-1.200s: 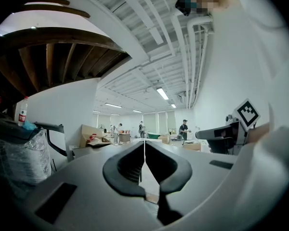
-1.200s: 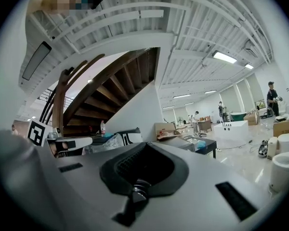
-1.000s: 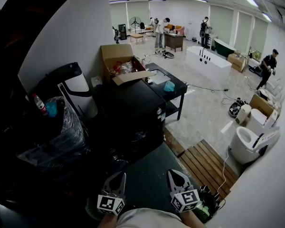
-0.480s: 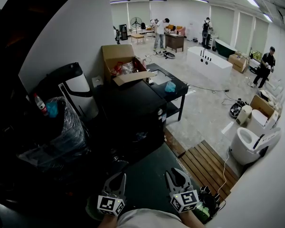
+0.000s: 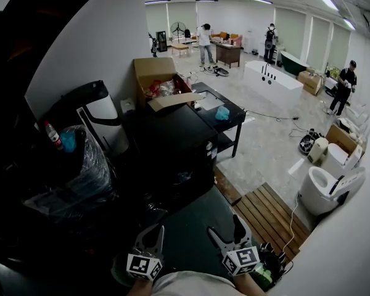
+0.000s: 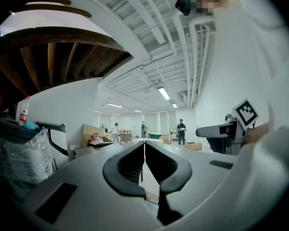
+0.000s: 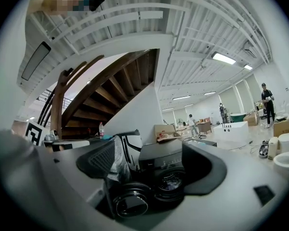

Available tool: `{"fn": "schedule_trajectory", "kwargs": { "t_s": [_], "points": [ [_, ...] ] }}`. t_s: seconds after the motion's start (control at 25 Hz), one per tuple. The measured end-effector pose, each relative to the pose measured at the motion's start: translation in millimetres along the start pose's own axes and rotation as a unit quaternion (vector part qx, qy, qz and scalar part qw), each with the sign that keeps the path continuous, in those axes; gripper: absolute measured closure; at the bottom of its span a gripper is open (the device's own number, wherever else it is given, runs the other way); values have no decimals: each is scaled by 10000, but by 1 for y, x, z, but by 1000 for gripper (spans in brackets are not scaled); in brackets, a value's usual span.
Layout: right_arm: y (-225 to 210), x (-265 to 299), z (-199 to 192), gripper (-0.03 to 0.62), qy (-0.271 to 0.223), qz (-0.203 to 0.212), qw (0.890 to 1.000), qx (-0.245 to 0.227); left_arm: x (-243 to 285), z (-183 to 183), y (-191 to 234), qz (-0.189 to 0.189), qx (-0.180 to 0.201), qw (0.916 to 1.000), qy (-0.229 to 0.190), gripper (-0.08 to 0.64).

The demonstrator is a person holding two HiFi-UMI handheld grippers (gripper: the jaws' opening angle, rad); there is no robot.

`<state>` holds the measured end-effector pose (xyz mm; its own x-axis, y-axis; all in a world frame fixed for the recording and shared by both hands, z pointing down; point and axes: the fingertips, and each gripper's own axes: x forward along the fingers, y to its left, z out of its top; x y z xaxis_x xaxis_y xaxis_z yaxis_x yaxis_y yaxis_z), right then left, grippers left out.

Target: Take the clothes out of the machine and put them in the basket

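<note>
Clothes (image 7: 171,182), dimly seen inside the open machine (image 7: 166,160), should be soft and light, best pinched at a loose fold; the right gripper (image 5: 225,228) has just been opening, empty, the left gripper (image 5: 154,230) is clenched on nothing

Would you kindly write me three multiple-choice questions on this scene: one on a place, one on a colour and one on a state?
1. Where does the wooden slat board lie?
A. On the floor near the toilet
B. On a shelf
C. On a bed

2. What colour is the washing machine?
A. White
B. Black
C. Red

3. How do the jaws of the right gripper stand?
A. Together
B. Clamped on a shirt
C. Apart

Answers:
1 A: the board lies flat on the floor, just left of the toilet.
2 B: the machine's whole body is black.
3 C: the jaws have just been opening and hold nothing between them.
</note>
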<state>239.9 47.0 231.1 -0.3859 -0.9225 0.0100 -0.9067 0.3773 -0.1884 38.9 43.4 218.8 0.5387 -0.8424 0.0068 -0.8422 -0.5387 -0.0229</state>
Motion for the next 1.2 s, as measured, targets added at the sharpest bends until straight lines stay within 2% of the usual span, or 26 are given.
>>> {"fn": "schedule_trajectory", "kwargs": {
  "t_s": [0.08,0.16,0.4,0.56,1.2],
  "points": [
    [-1,1,-3,125,37,-15,10000,-21,0,1,-1,-17,12,10000,-11,538],
    [-1,3,-7,103,88,-6,10000,-35,1,0,-1,-24,36,10000,-24,538],
    [-4,2,-7,116,132,21,9999,-72,2,3,-4,-29,16,10000,-42,538],
    [-3,4,-8,129,112,54,9999,-97,3,8,-3,-57,-133,9998,-121,538],
    [-13,-5,-4,135,113,-1,9999,3,5,12,-17,-66,-68,9999,-99,538]
  ]
}}
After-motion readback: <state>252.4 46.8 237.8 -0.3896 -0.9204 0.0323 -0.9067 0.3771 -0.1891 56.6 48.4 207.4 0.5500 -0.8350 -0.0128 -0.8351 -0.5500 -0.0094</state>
